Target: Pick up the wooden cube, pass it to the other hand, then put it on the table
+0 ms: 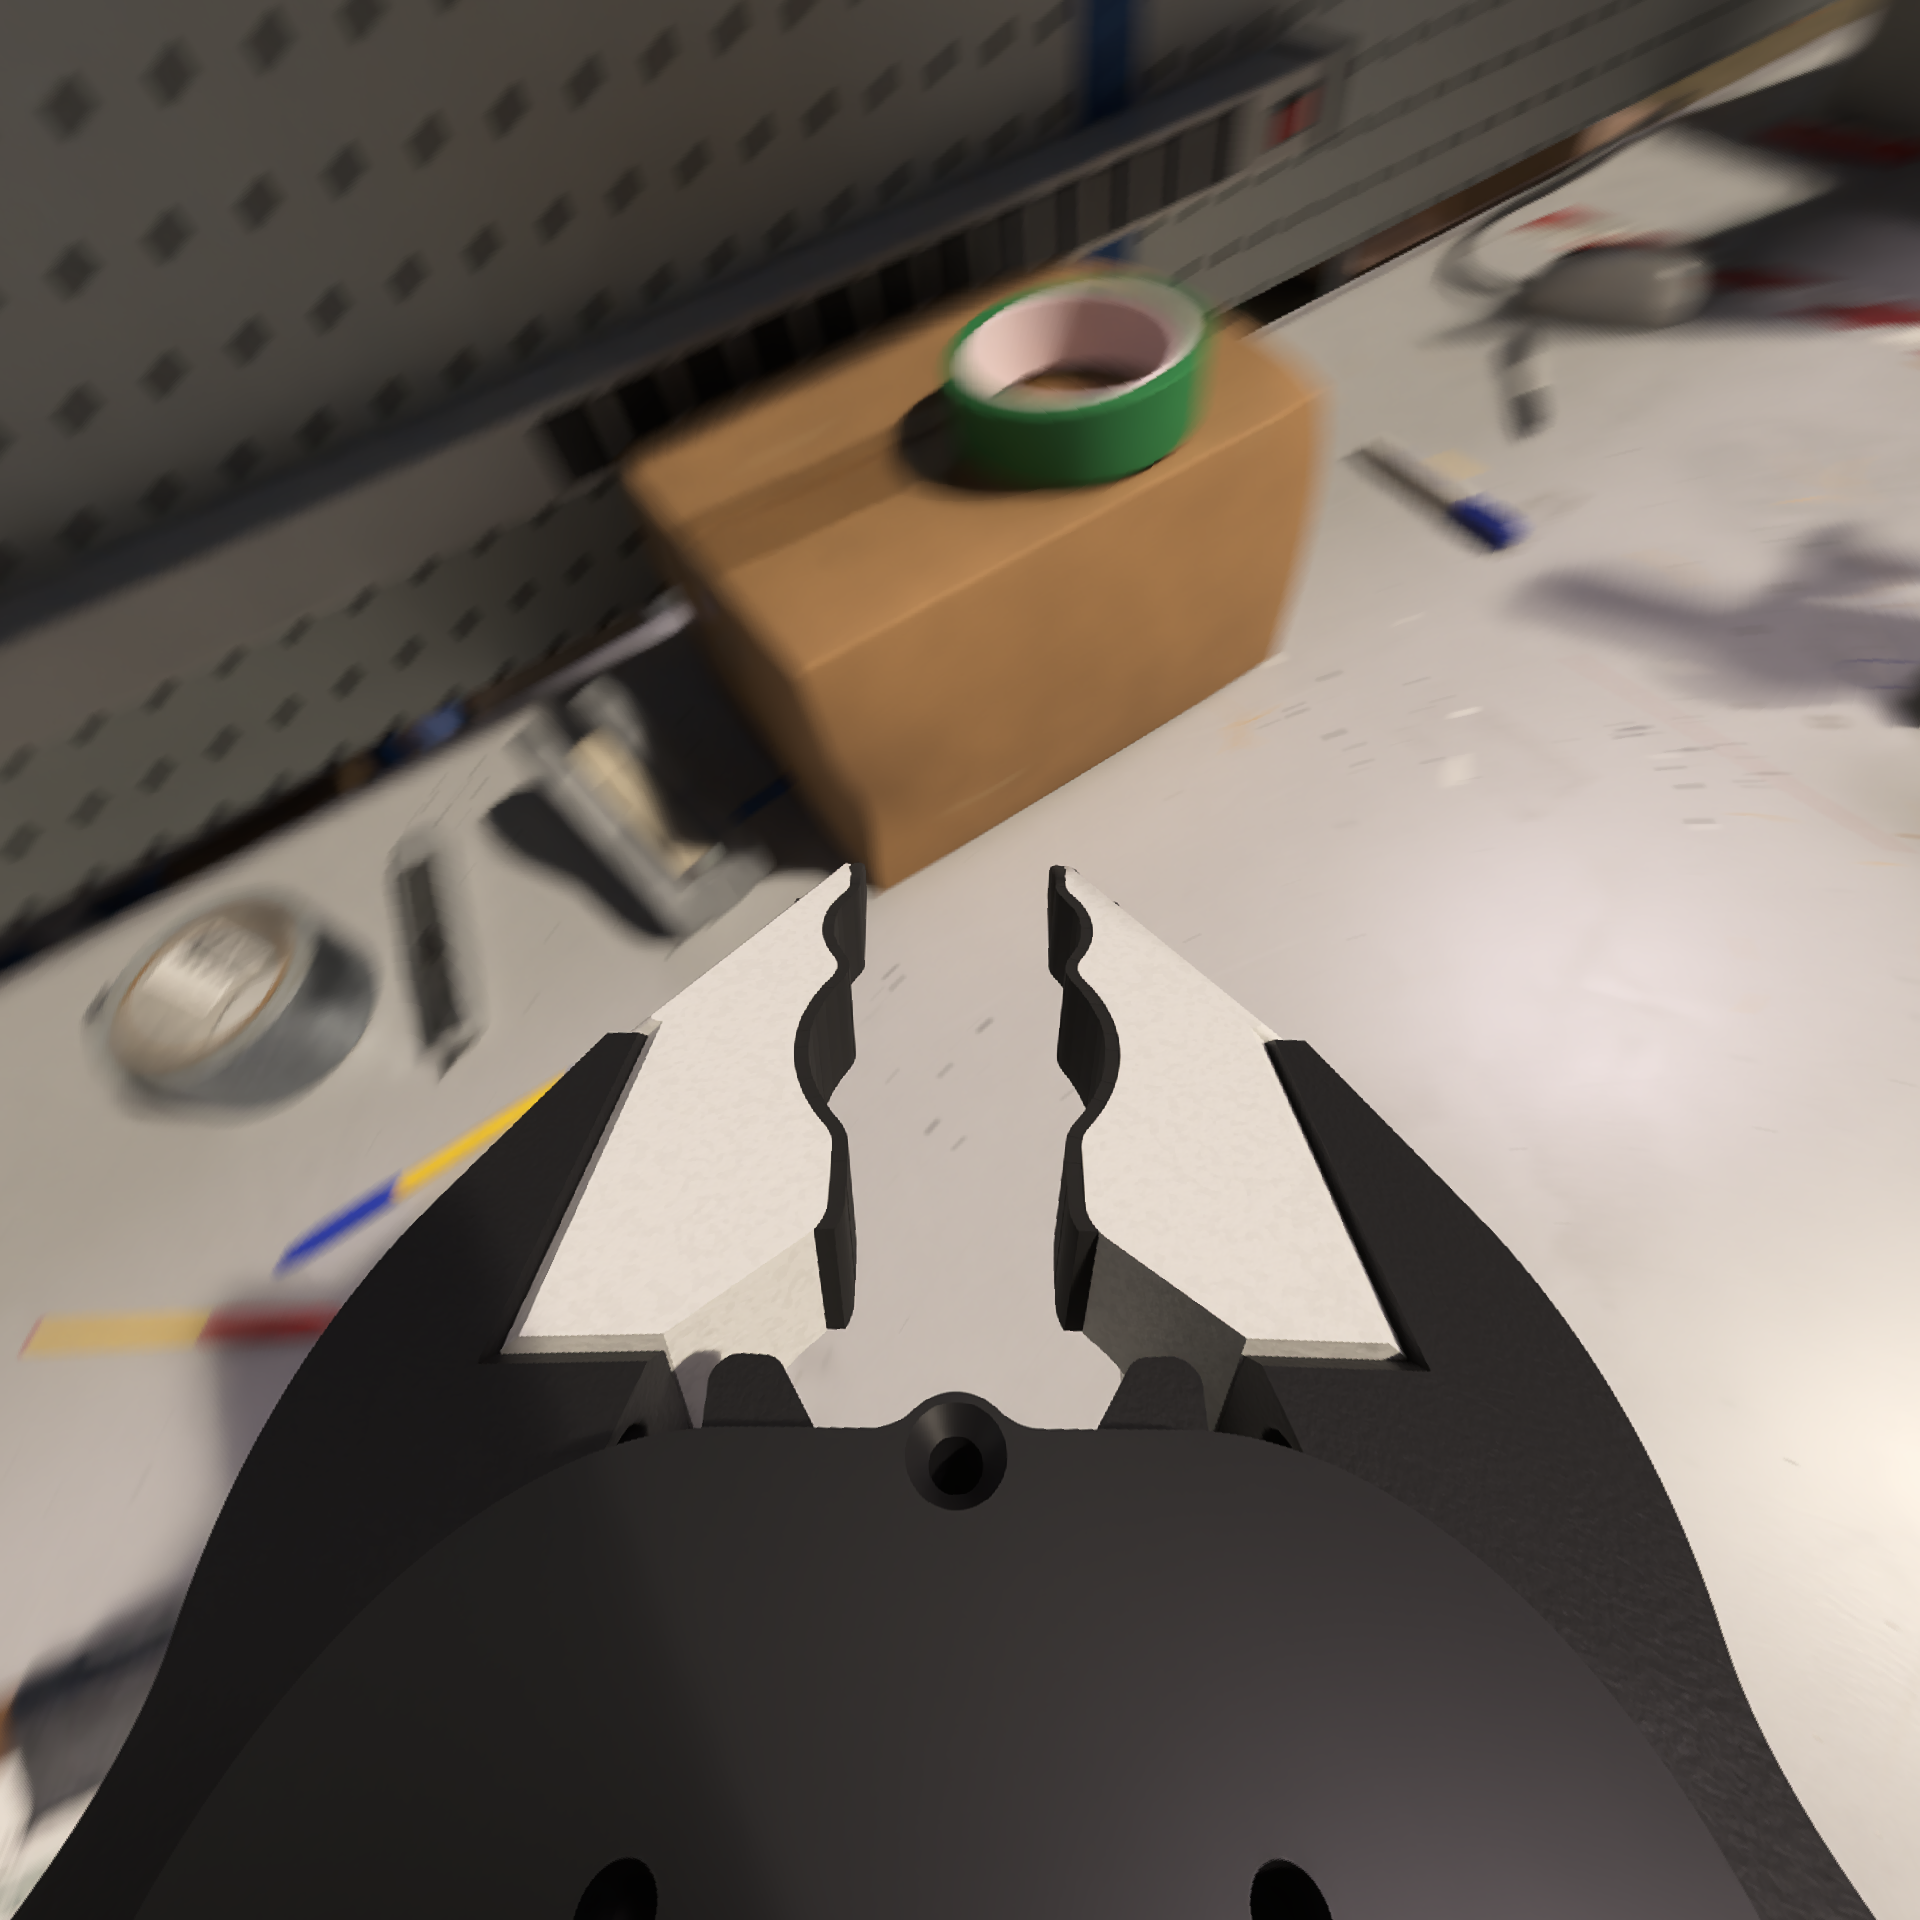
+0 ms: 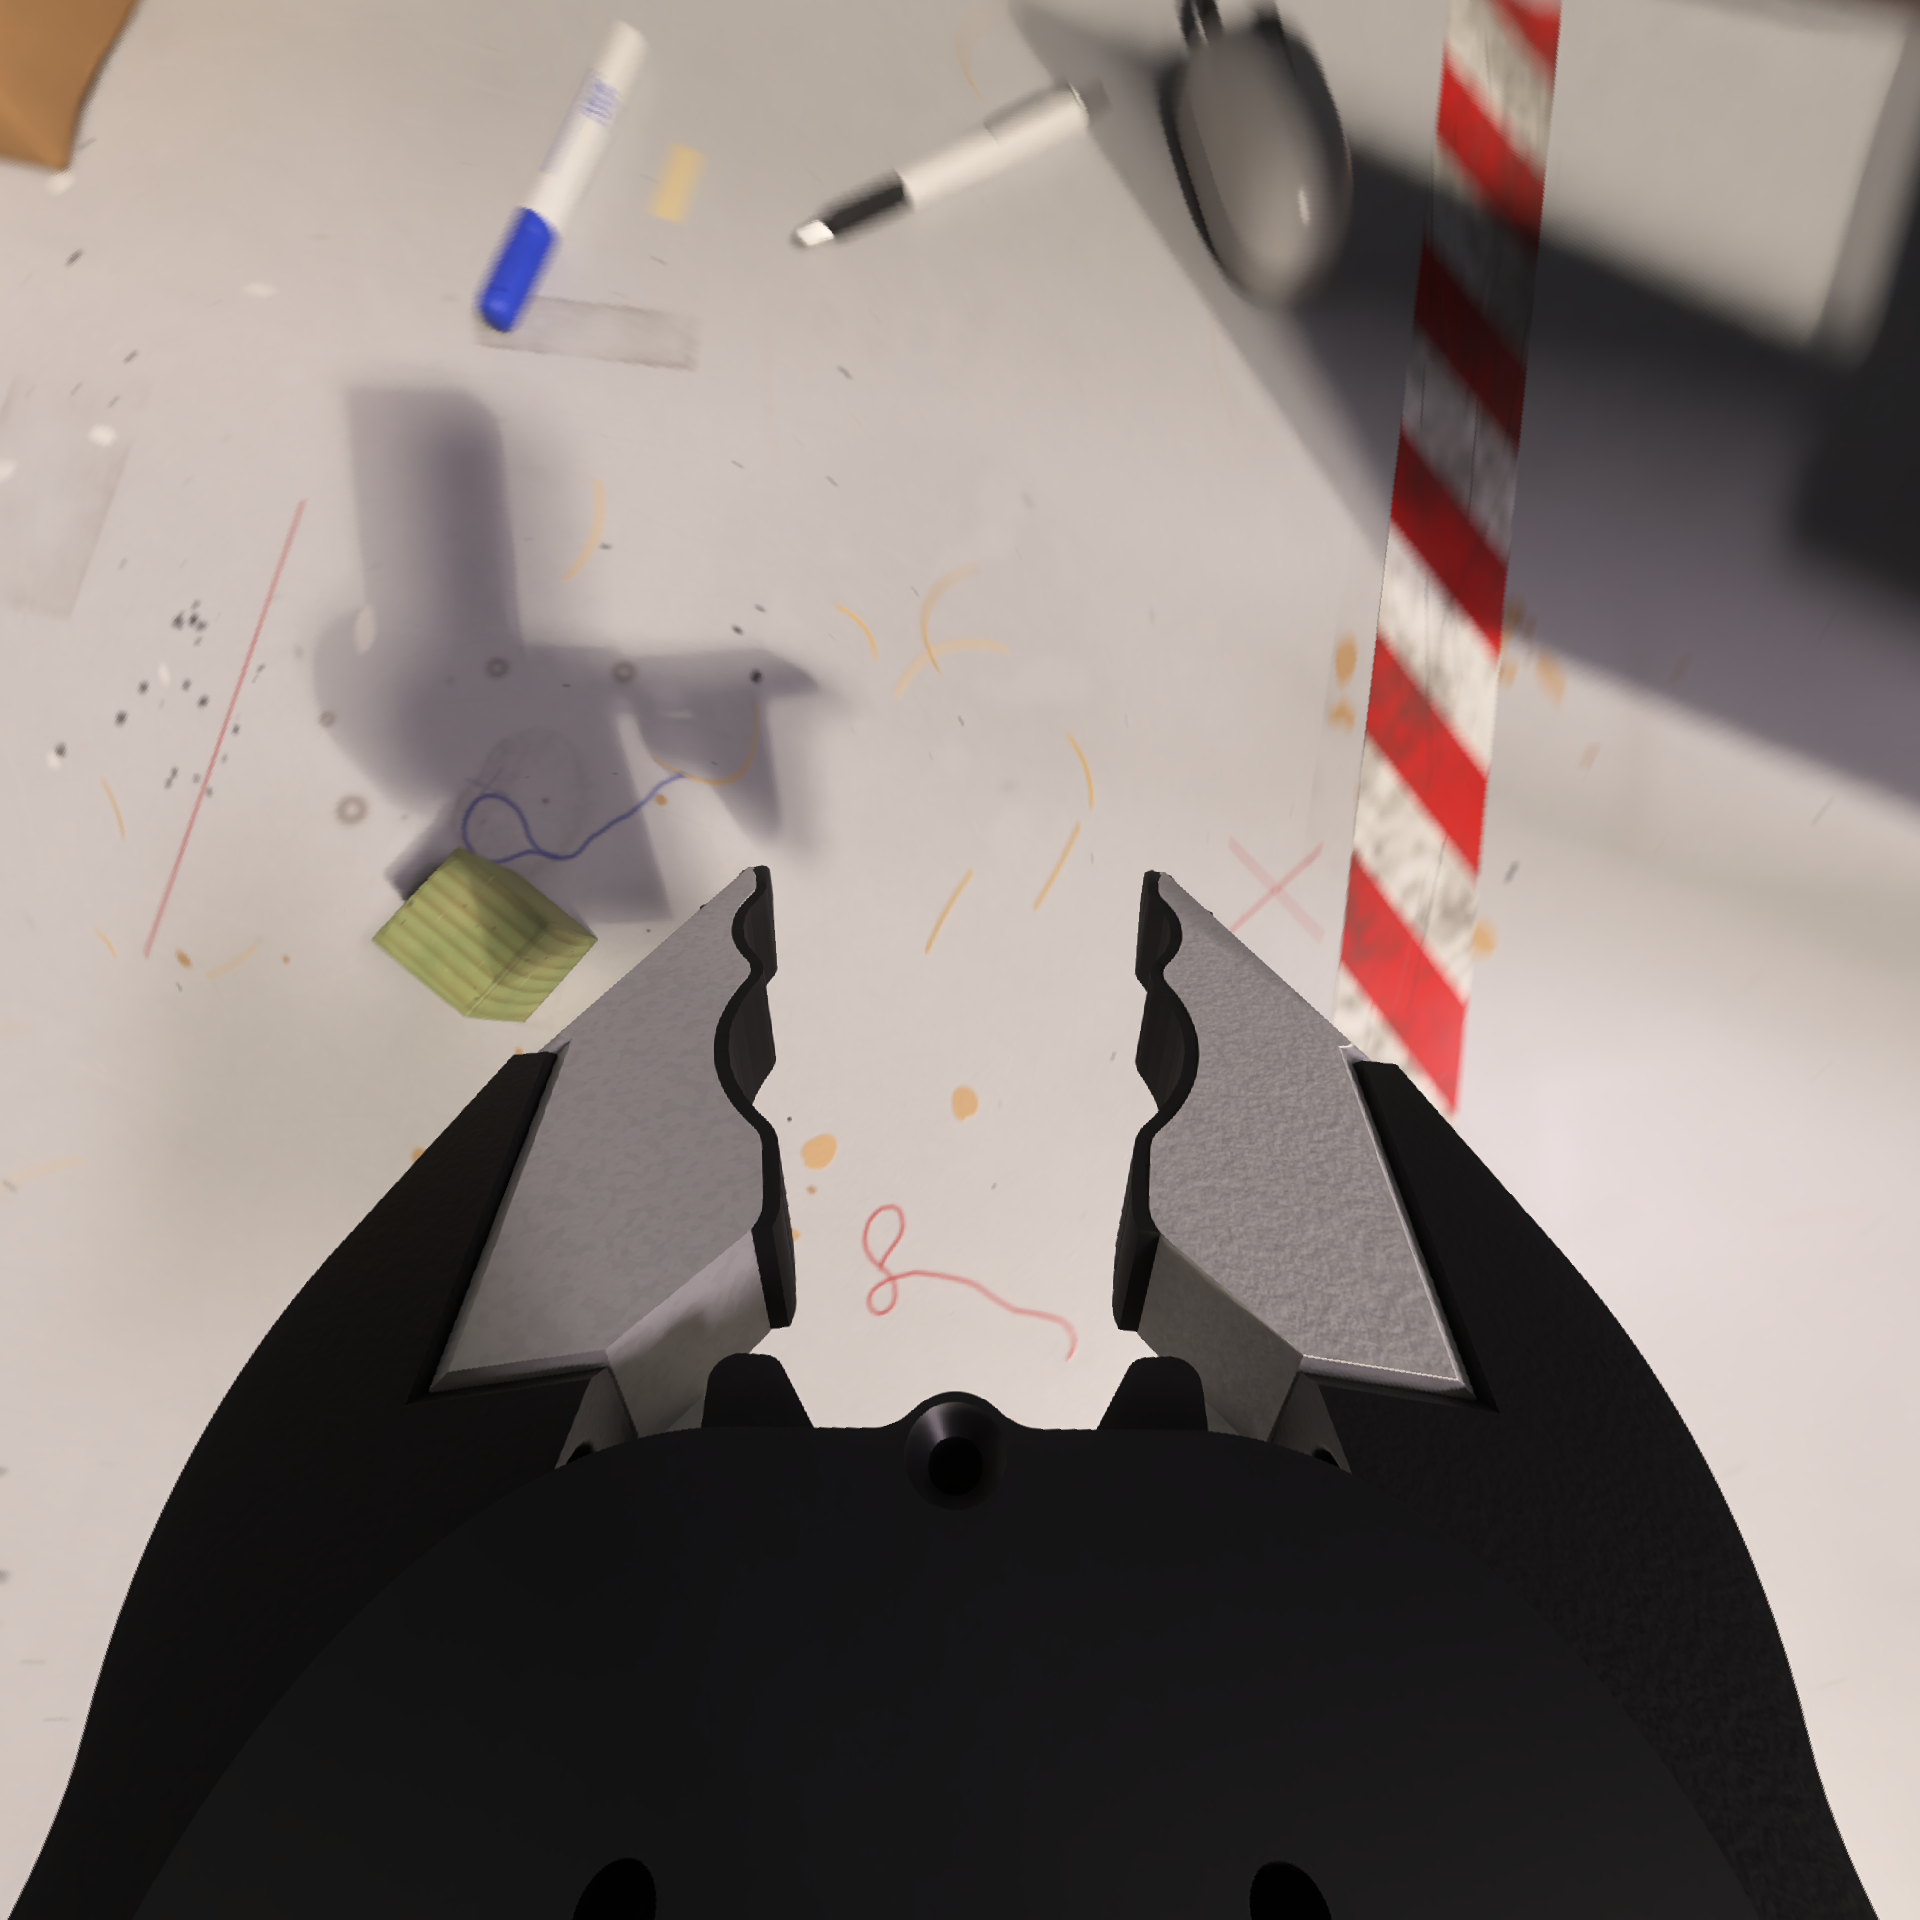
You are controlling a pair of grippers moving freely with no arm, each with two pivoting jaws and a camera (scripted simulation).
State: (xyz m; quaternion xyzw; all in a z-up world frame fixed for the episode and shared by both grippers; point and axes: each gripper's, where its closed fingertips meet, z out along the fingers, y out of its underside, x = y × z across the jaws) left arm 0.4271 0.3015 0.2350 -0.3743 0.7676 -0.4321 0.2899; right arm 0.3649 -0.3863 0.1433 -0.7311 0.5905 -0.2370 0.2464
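Note:
The wooden cube [image 2: 483,935], pale green-yellow with grain lines, rests on the white table [image 2: 987,540] in the right wrist view, just left of my right gripper's left fingertip. My right gripper [image 2: 956,883] is open and empty, hovering above the table to the cube's right. My left gripper [image 1: 956,883] is open with a narrower gap and holds nothing; it points over the table toward a cardboard box. The cube does not show in the left wrist view.
A cardboard box [image 1: 987,623] with a green tape roll [image 1: 1075,390] on top stands ahead of the left gripper, a grey tape roll [image 1: 234,997] to its left. A blue-capped marker [image 2: 561,177], a black-tipped pen [image 2: 935,171], a grey mouse [image 2: 1262,166] and a red-white striped strip [image 2: 1444,582] lie beyond the right gripper.

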